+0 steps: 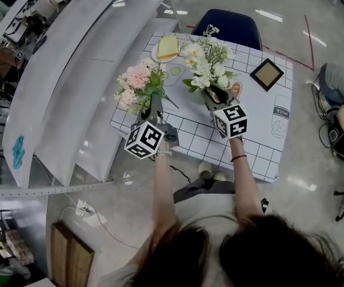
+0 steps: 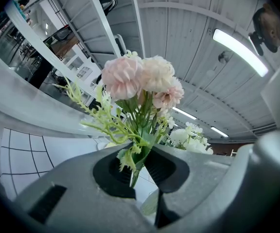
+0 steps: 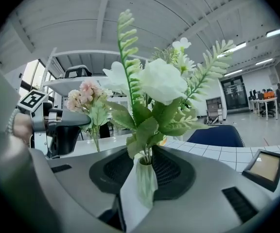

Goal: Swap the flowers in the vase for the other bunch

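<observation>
Checked table (image 1: 261,137), two raised bunches
Left gripper (image 2: 139,168) clamps the pink bunch (image 2: 140,81), right gripper (image 3: 147,166) the white bunch (image 3: 162,81); thin stems may slip if either squeeze eases.

- left gripper (image 2: 140,166), right gripper (image 3: 147,166): matt grey plastic, finely grained; black ribbed pads (image 3: 113,171);
- pink bunch (image 2: 140,81), white bunch (image 3: 162,81): cloth-like petals; matt, plastic-looking leaves;
- table (image 1: 261,142): smooth white gridded cover;
- floor (image 1: 303,214): glossy, mirroring lamps

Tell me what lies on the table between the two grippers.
Nothing: the head view shows bare checked tablecloth between the left gripper, holding the pink bunch, and the right gripper, holding the white bunch.
</observation>
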